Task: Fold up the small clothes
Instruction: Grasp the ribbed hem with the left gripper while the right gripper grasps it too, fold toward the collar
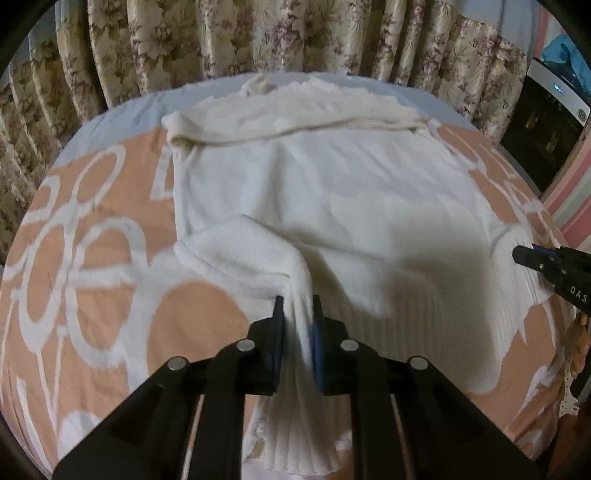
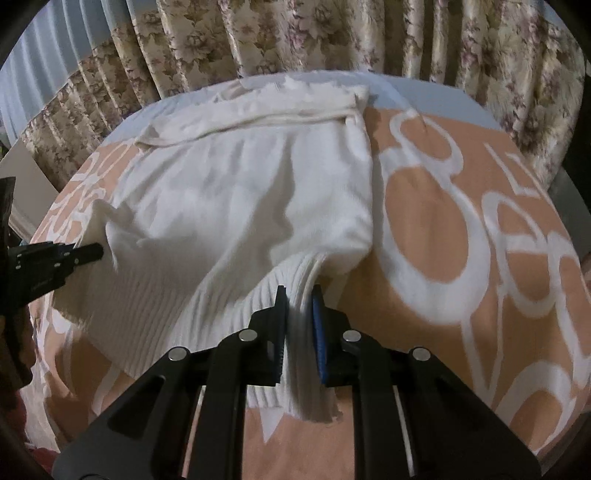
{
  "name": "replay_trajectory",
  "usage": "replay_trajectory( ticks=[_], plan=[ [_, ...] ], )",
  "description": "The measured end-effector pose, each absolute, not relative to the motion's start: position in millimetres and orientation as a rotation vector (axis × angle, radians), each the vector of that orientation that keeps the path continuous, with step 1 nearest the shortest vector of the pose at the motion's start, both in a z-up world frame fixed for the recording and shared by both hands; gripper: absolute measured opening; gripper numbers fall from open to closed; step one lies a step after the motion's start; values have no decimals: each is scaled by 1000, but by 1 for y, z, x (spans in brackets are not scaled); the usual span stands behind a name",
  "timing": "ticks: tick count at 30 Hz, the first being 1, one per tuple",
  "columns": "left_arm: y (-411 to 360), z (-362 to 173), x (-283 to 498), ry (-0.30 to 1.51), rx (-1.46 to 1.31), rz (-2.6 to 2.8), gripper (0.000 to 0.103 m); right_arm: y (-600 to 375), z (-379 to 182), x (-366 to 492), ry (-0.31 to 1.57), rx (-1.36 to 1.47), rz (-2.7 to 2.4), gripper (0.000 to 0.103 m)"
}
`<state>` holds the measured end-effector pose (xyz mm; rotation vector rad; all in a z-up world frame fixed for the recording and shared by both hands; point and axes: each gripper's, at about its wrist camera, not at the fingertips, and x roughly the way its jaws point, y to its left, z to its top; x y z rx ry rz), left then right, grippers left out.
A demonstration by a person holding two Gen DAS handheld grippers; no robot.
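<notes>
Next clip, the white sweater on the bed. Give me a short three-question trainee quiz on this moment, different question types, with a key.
1. True or false: both grippers are shut on the ribbed hem of the white sweater.
2. Multiple choice: the cloth under the sweater is A) plain grey, B) orange with white loops, C) green checks.
3. Fill in: behind the bed hang flowered ____.

Key
1. True. The left gripper pinches the hem at one corner, and the right gripper pinches it at the other.
2. B, the bedspread.
3. Curtains.
</notes>
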<state>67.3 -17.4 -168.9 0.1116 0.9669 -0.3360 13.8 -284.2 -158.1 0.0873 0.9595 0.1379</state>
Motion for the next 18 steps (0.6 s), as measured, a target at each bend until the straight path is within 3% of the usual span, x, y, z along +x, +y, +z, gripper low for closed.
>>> replay_trajectory(
  ticks=[18],
  plan=[
    [15, -107, 173, 860, -33, -334, 14, -319, -96, 133, 830, 201, 229, 14]
  ],
)
